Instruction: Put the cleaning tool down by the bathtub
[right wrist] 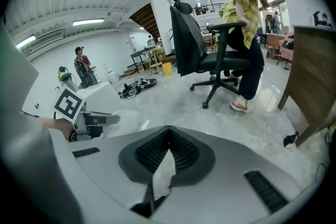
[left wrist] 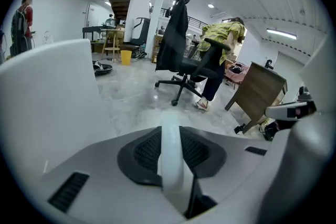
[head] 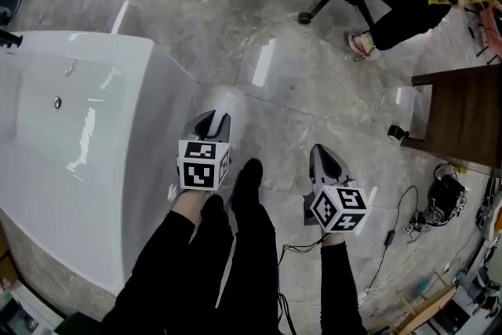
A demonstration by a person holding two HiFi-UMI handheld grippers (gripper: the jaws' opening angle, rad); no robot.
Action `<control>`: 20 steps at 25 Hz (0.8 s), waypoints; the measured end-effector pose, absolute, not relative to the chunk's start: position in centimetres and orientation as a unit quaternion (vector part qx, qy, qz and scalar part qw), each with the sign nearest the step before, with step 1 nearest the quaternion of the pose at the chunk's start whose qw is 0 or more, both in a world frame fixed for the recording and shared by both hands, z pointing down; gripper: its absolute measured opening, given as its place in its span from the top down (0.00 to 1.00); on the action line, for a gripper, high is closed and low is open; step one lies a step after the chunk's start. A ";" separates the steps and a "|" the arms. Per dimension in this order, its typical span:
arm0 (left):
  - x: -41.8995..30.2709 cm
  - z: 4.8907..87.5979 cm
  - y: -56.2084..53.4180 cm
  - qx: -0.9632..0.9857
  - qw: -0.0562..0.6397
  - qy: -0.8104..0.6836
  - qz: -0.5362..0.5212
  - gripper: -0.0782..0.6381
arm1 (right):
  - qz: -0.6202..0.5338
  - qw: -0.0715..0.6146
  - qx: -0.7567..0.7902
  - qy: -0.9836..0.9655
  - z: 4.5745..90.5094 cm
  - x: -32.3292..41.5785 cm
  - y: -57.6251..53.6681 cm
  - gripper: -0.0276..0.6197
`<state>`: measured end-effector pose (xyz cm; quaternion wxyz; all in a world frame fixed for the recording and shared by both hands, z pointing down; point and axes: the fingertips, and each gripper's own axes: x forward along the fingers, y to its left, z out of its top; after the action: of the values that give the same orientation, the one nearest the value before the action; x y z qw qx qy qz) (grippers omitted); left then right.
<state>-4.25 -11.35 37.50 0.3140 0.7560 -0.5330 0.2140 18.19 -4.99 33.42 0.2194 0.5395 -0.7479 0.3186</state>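
Bathtub (head: 55,161): big white shell just to the left of the left gripper (head: 214,120), near it but not touching.

Left gripper: clenched on the cleaning tool (left wrist: 171,152). A pale, milky strip runs up between its jaws and out ahead.

Tool looks light and thin, probably bendy and slick plastic. Best held low on the strip, square in the pads, as it is now.

Right gripper (head: 323,154), off to the right: jaws together, with a pale sliver in the seam. Cannot tell what it is.

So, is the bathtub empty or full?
Empty: the bathtub shows a bare glossy white inside, its round fitting uncovered, no water in view.
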 end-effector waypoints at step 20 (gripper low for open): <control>-4.3 57.1 -15.4 0.757 0.300 -0.543 0.207 0.75 | 0.304 0.226 0.511 -0.771 52.7 17.7 -9.9 0.95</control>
<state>-4.28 -15.43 57.09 0.3002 0.7566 -0.5426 0.2075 17.73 -9.93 52.67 0.2262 0.5114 -0.7711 0.3044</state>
